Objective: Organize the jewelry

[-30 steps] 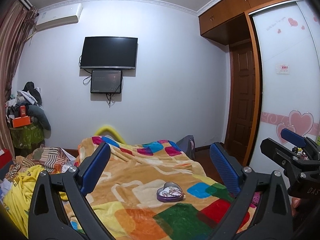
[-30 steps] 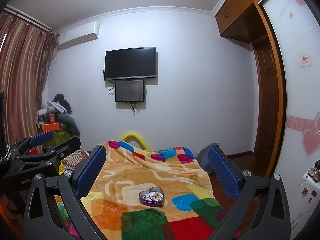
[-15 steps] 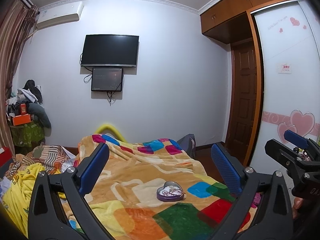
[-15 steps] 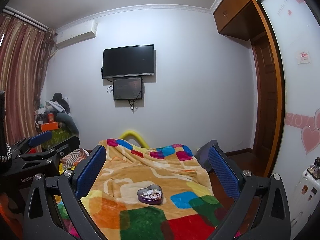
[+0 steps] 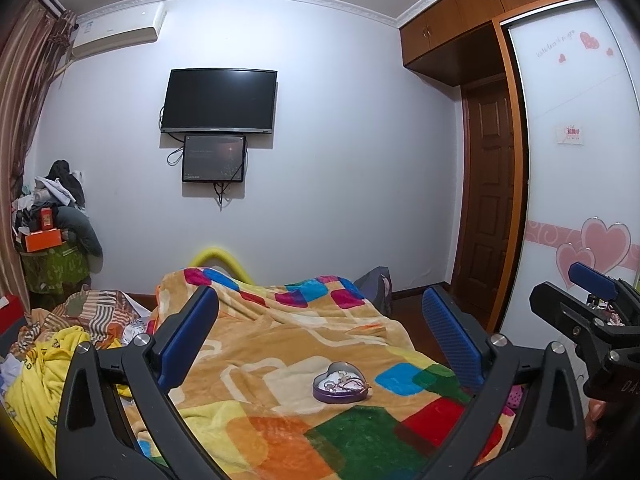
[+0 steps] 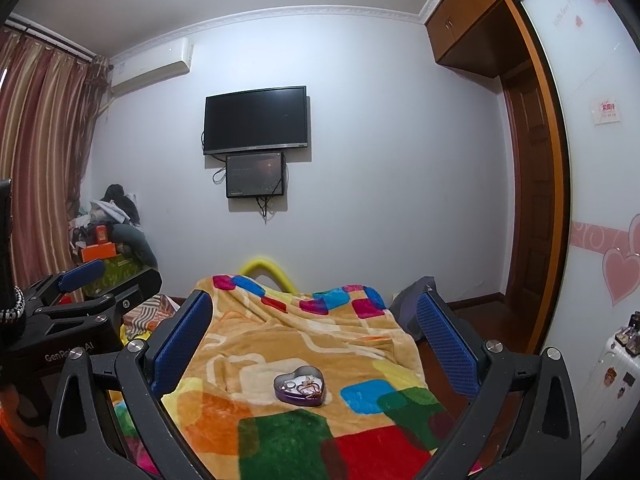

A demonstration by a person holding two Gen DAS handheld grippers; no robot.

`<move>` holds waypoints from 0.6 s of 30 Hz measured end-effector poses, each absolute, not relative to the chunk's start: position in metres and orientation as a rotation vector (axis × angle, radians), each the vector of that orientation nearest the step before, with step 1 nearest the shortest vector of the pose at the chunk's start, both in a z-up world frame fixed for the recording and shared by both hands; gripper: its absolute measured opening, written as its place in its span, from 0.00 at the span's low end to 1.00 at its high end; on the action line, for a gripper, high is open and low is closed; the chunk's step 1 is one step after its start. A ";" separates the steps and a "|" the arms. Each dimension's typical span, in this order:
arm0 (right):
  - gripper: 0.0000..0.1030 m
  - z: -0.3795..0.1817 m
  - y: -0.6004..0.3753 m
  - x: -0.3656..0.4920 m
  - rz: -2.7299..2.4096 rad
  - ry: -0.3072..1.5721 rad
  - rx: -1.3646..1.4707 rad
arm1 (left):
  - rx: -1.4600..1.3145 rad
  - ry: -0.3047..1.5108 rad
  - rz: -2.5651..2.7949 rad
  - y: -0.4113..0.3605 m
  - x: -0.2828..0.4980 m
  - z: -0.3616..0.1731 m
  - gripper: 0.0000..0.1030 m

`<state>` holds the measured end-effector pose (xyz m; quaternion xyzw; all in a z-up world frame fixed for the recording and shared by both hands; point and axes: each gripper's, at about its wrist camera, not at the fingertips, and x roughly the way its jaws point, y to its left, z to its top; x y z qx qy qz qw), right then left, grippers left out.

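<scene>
Tin: heart-shaped purple tin (image 5: 339, 382) (image 6: 299, 385), lid off, sitting flat on the blanket toward the near end of the bed; it shows between the two blue pads in both wrist views.
Jewelry: small jewelry pieces (image 5: 342, 379) (image 6: 302, 385) lie tangled inside the tin; the single items are too small to tell apart.
Left gripper: left gripper (image 5: 320, 338) (image 6: 110, 280) spread wide, nothing between its fingers, held above the bed and well apart from the tin.
Right gripper: right gripper (image 6: 312, 338) (image 5: 576, 288) also spread wide and holding nothing, above the bed, level with the left one and to its right.
Blanket: plush orange blanket (image 5: 280, 340) (image 6: 288, 340) with red, green, blue, yellow and pink squares, rumpled toward the far end.
Bed's left side: yellow cloth (image 5: 36, 372) and striped fabric (image 5: 88, 314) bunched beside the blanket.
Far wall: dark television (image 5: 219, 101) (image 6: 256, 120), a smaller screen (image 5: 214, 159) (image 6: 255, 175) just below it, air conditioner (image 5: 116, 32) (image 6: 150, 68) high up.
Left corner: clothes pile (image 5: 52, 196) with an orange box (image 5: 43, 239), striped curtain (image 6: 40, 152) beside it.
Right side: wooden door (image 5: 490, 188) and a white wardrobe panel (image 5: 580, 168) with pink hearts.
</scene>
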<state>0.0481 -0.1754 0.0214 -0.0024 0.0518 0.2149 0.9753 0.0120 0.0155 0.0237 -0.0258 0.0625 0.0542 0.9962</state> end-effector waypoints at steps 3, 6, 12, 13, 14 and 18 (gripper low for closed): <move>0.99 0.021 -0.176 0.049 0.435 0.107 -0.003 | -0.049 0.126 0.107 0.015 0.012 0.023 1.00; 0.99 0.021 -0.176 0.049 0.434 0.108 -0.003 | -0.045 0.126 0.104 0.014 0.013 0.023 1.00; 0.99 0.022 -0.176 0.049 0.432 0.108 -0.003 | -0.045 0.126 0.102 0.013 0.013 0.023 1.00; 0.99 0.021 -0.176 0.049 0.431 0.107 -0.003 | -0.044 0.127 0.103 0.013 0.013 0.023 1.00; 0.99 0.022 -0.176 0.050 0.429 0.107 -0.003 | -0.045 0.127 0.103 0.013 0.013 0.023 1.00; 0.99 0.020 -0.176 0.051 0.430 0.110 0.005 | -0.050 0.131 0.098 0.014 0.013 0.024 1.00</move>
